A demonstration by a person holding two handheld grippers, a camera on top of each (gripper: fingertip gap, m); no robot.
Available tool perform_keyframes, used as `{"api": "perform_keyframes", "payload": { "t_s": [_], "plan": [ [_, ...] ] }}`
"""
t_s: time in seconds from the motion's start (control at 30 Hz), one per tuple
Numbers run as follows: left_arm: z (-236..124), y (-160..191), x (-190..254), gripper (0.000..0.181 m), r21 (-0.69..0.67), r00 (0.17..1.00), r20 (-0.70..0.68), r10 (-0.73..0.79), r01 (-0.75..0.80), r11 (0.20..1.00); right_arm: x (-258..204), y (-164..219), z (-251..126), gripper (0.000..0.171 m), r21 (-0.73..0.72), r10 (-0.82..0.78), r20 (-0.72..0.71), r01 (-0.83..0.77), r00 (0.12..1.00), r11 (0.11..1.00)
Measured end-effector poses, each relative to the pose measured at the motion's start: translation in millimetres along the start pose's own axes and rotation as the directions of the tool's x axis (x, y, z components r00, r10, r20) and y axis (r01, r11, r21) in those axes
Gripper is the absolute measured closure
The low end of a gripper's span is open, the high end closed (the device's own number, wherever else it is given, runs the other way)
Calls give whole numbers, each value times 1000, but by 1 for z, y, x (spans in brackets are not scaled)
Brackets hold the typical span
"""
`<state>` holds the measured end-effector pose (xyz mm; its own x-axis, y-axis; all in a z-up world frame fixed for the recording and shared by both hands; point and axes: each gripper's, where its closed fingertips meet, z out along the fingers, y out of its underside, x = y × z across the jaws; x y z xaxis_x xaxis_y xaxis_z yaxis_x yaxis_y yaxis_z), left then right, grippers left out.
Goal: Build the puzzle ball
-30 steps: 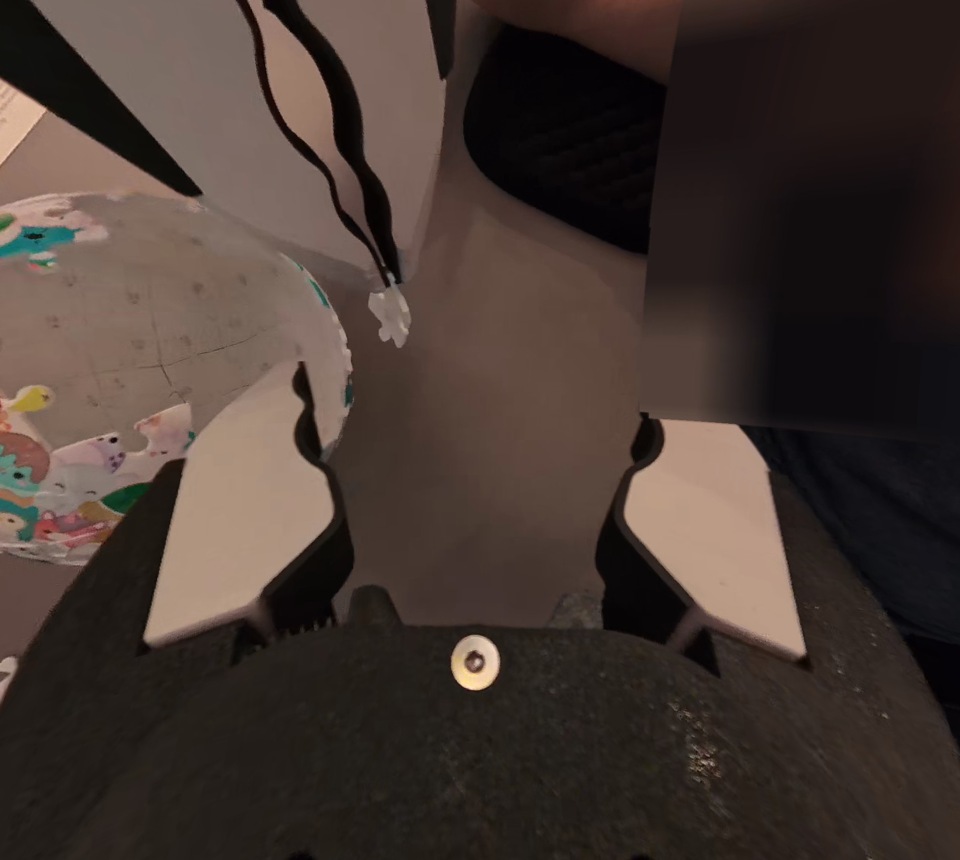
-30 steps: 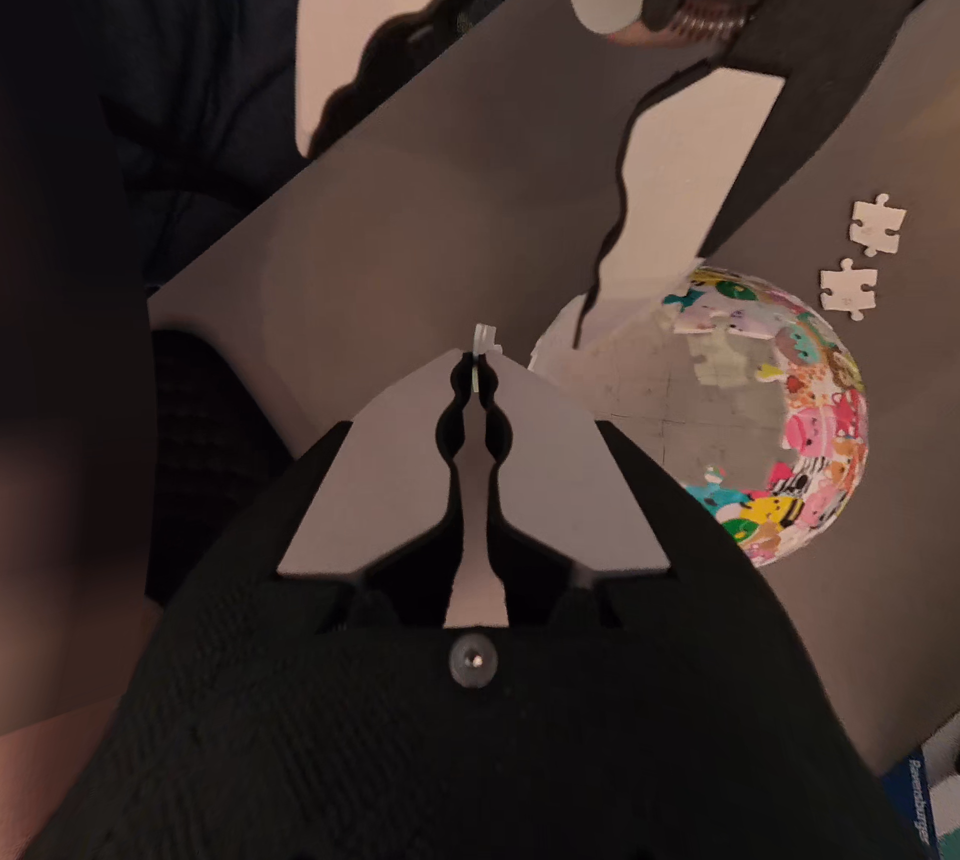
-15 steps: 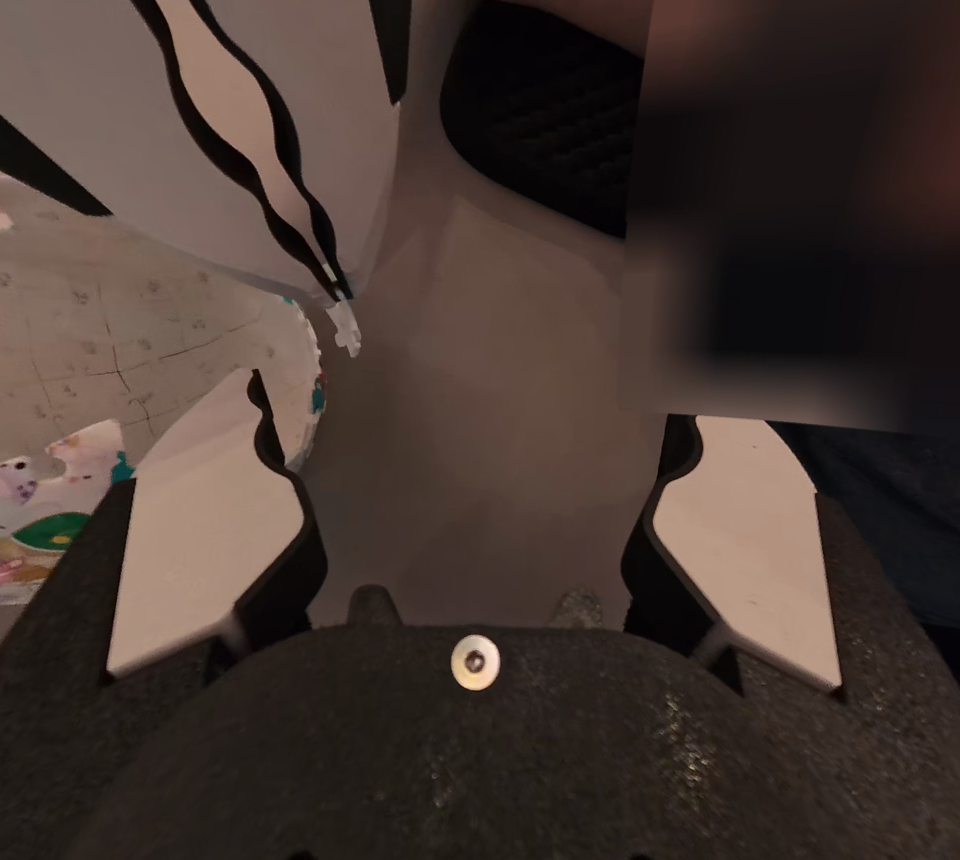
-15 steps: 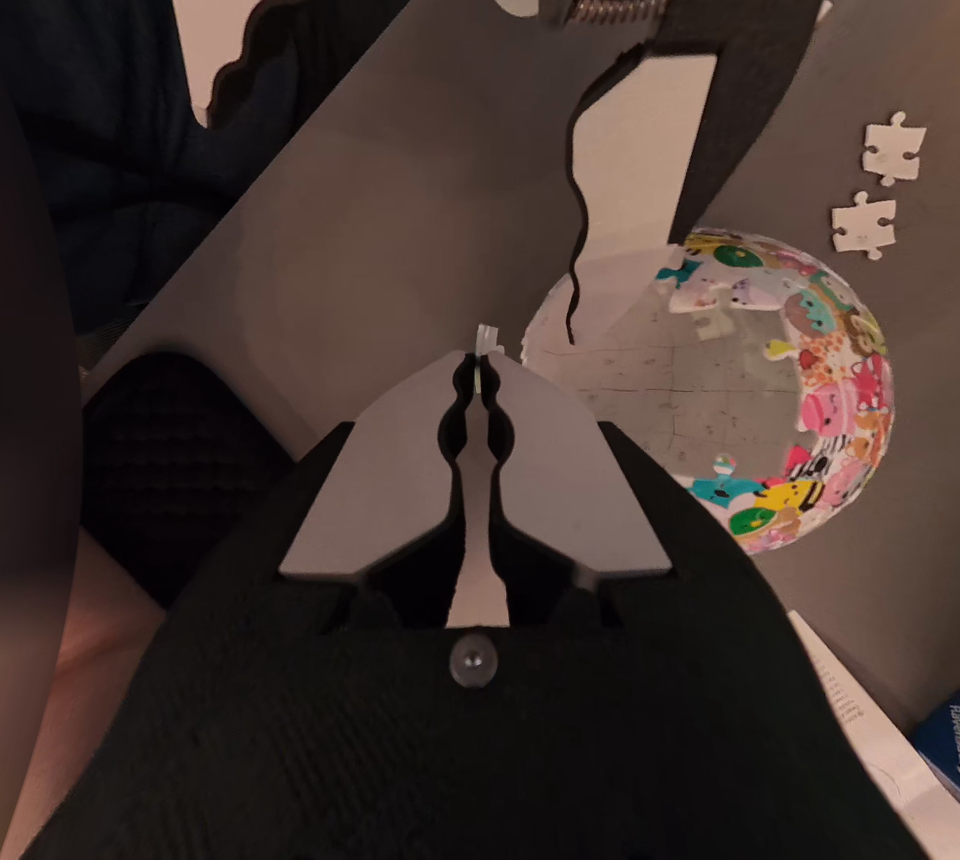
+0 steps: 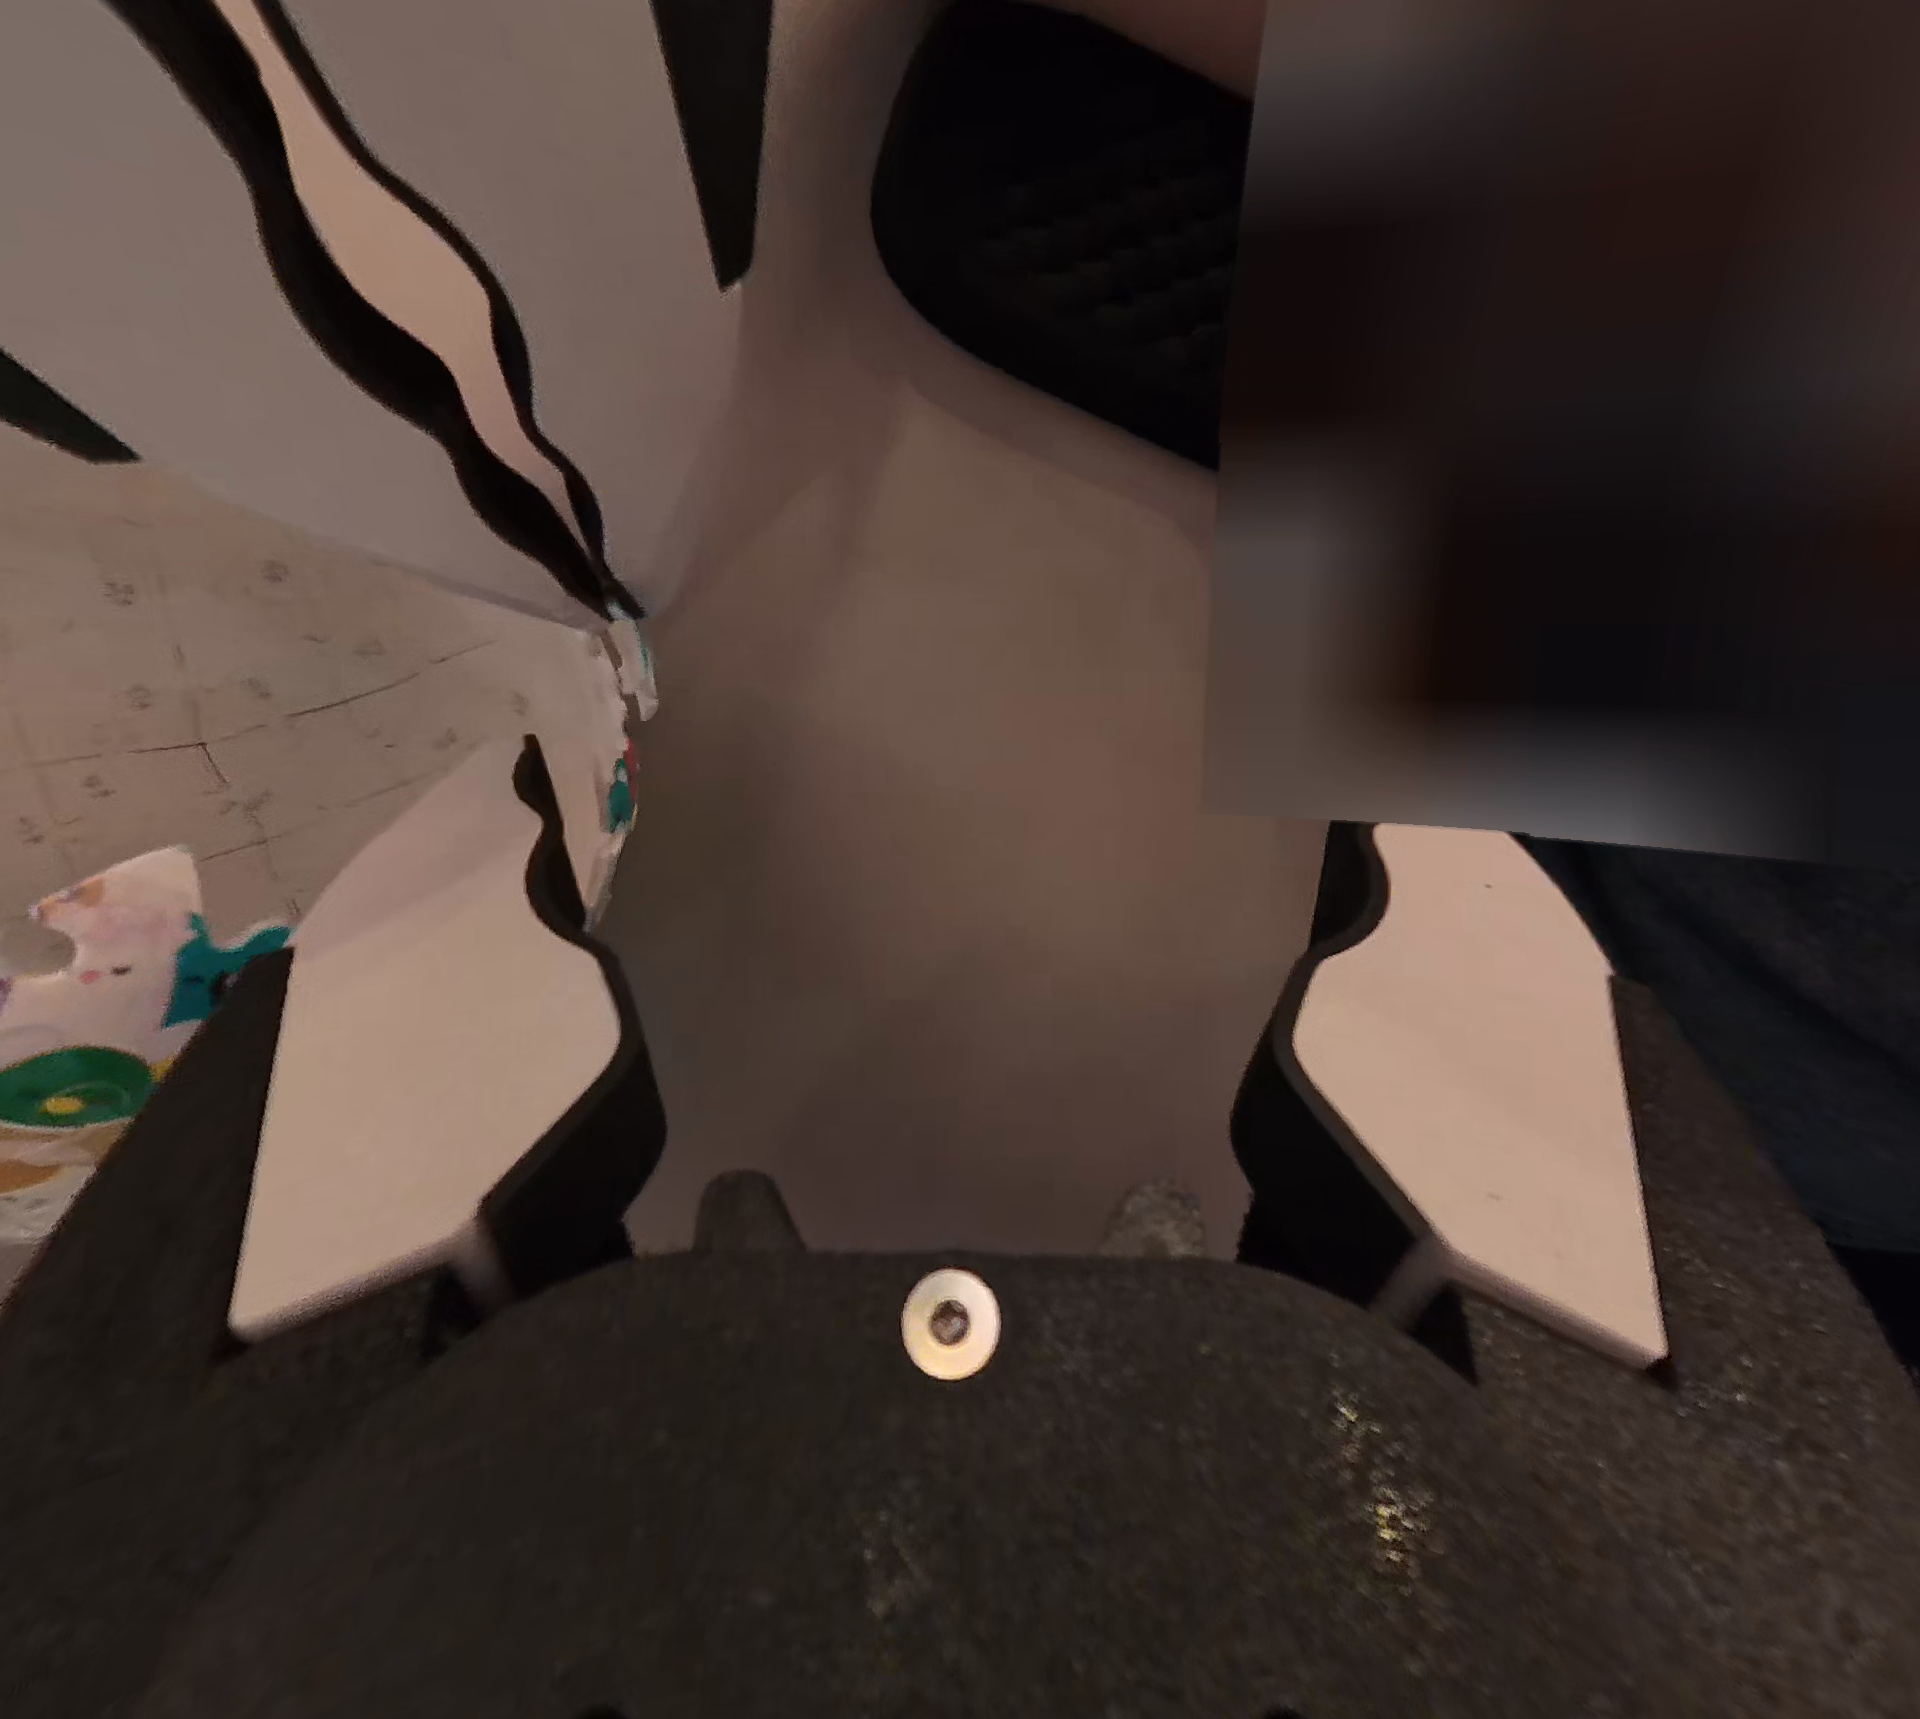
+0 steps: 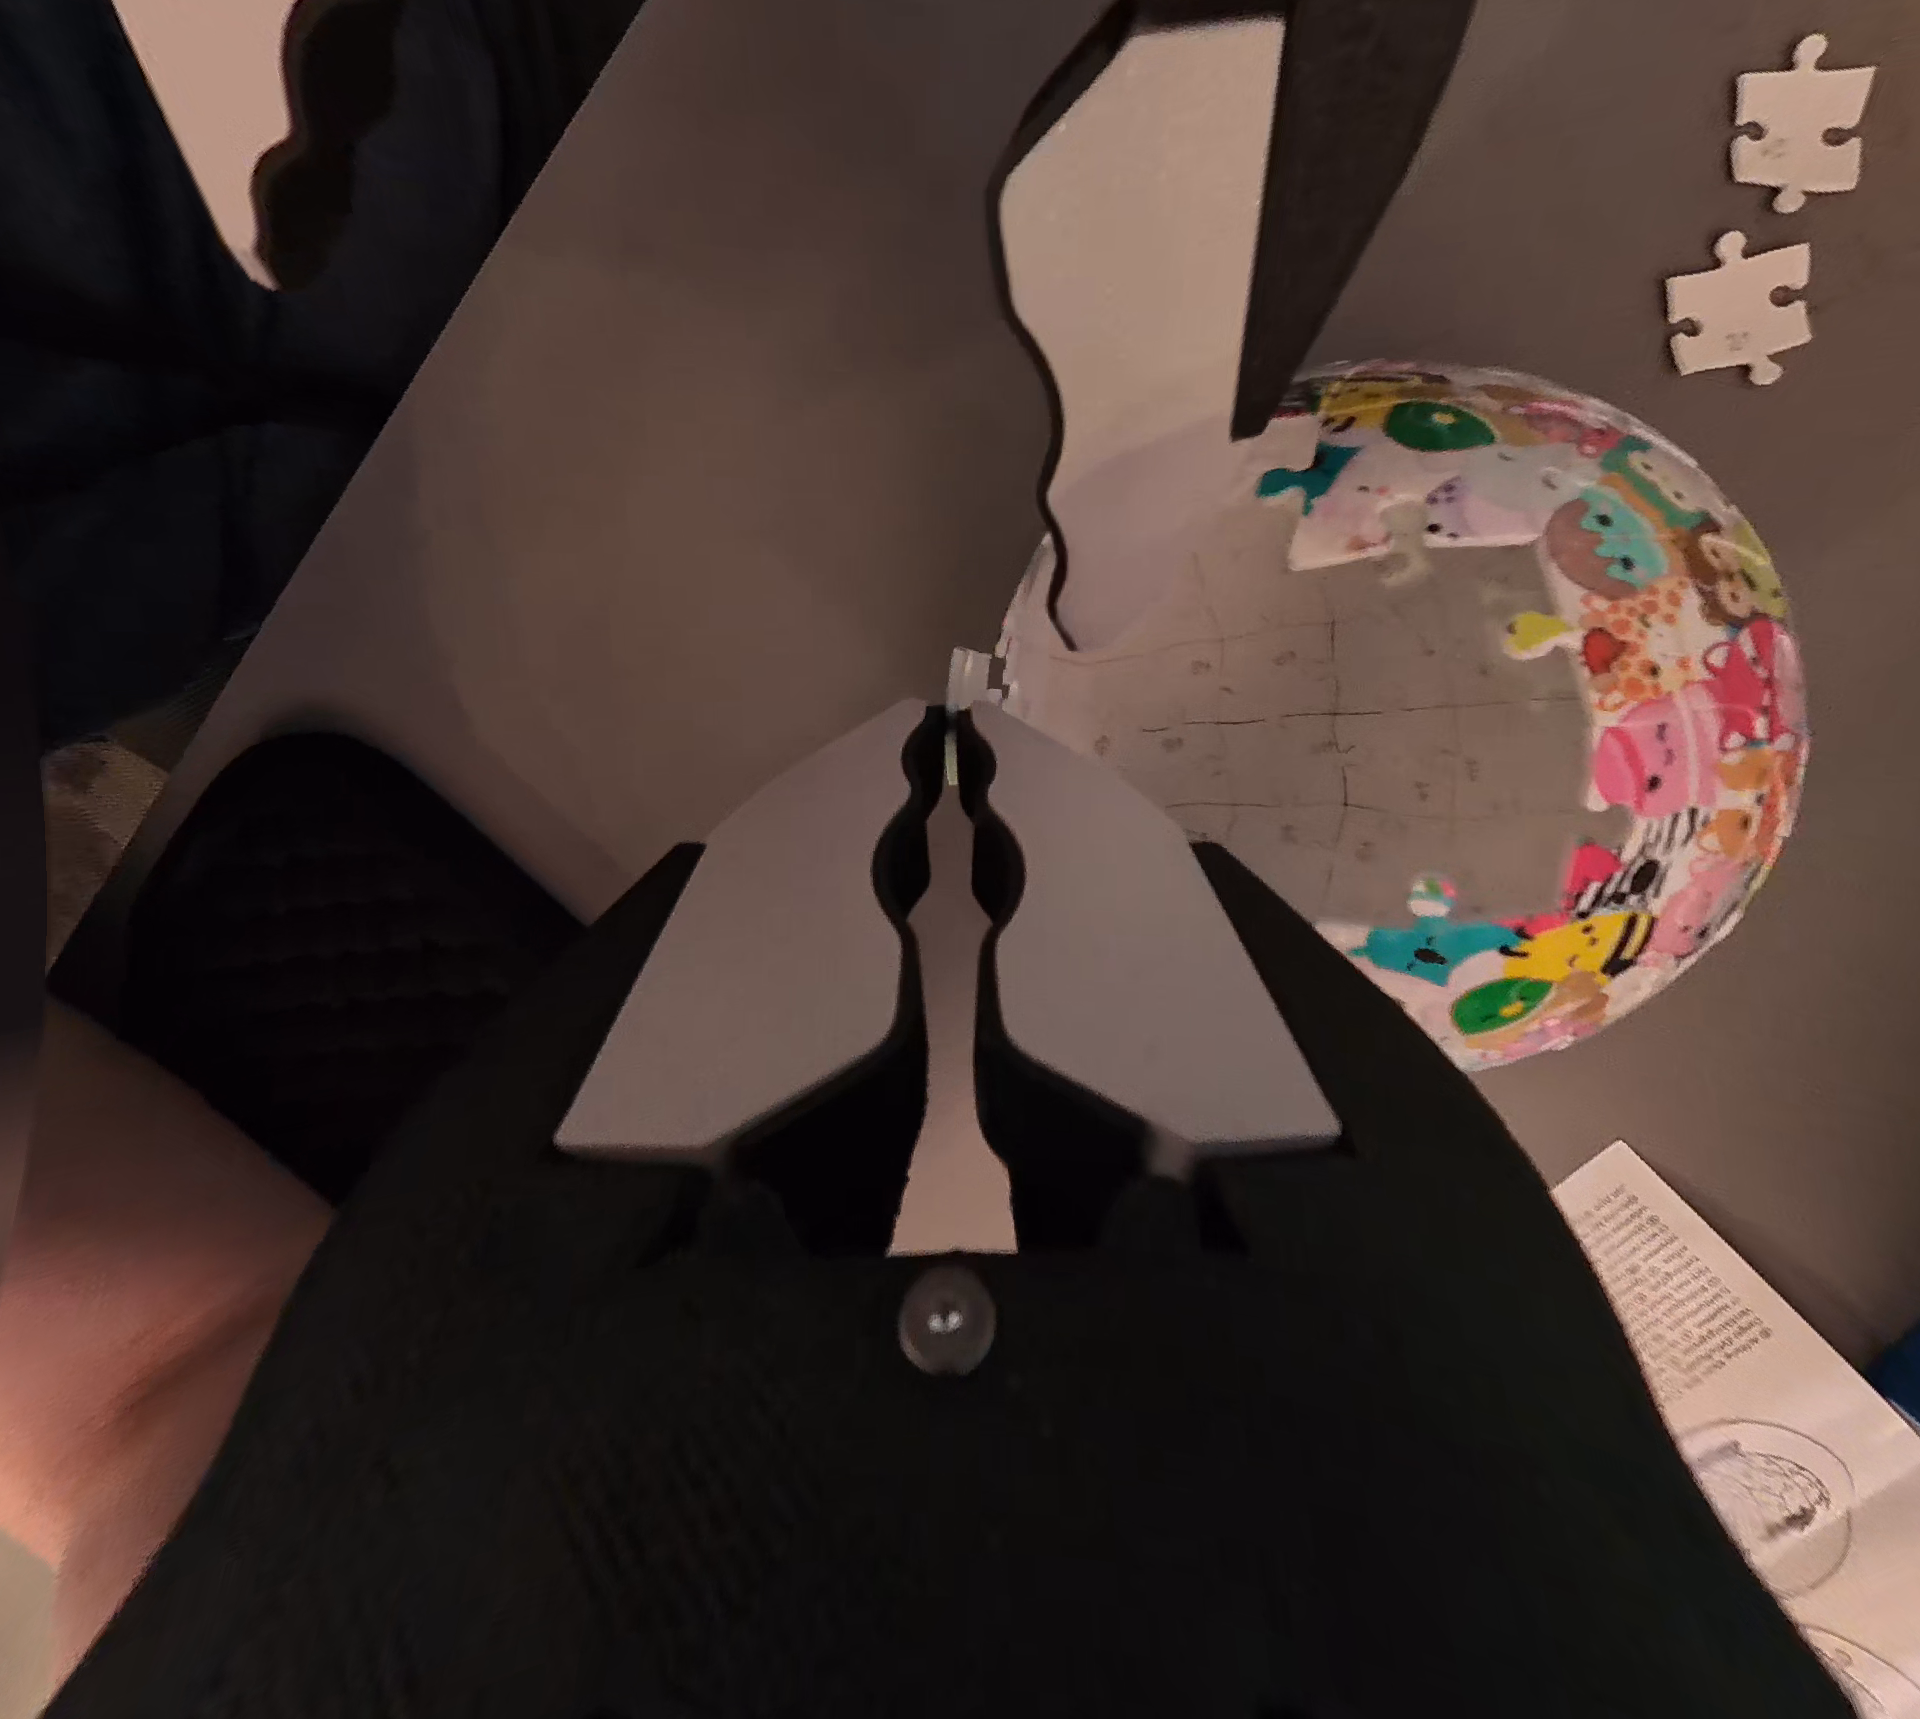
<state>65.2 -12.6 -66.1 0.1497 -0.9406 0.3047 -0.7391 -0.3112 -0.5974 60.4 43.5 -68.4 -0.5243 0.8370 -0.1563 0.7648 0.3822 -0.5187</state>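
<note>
The partly built puzzle ball (image 6: 1403, 734) lies on the grey table, its grey inside facing me and its colourful cartoon outside along the rim. It also shows at the left of the left wrist view (image 5: 208, 682). My right gripper (image 6: 951, 713) is shut on a small white puzzle piece (image 6: 968, 677) and holds it against the ball's near rim; the piece also shows in the left wrist view (image 5: 629, 661). My left gripper (image 5: 940, 796) is open and empty. One of its fingers (image 6: 1143, 267) lies over the ball's upper edge.
Two loose white puzzle pieces (image 6: 1803, 126) (image 6: 1740, 319) lie on the table beyond the ball. A printed leaflet (image 6: 1714, 1357) lies at the lower right. A black chair seat (image 6: 312, 942) and the person's legs are past the table edge on the left.
My right gripper has carried the piece sideways up to the ball's rim. My left gripper stays open and has shifted closer over the ball.
</note>
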Motion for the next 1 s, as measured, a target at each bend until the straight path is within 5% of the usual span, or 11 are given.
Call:
{"api": "perform_keyframes", "payload": {
  "t_s": [1.0],
  "plan": [
    [1, 0, -1, 57, -102, 998, -64, -22, 16, 995, 4, 3, 3, 168, -20, 197, 115, -196, 974, 980]
  ]
}}
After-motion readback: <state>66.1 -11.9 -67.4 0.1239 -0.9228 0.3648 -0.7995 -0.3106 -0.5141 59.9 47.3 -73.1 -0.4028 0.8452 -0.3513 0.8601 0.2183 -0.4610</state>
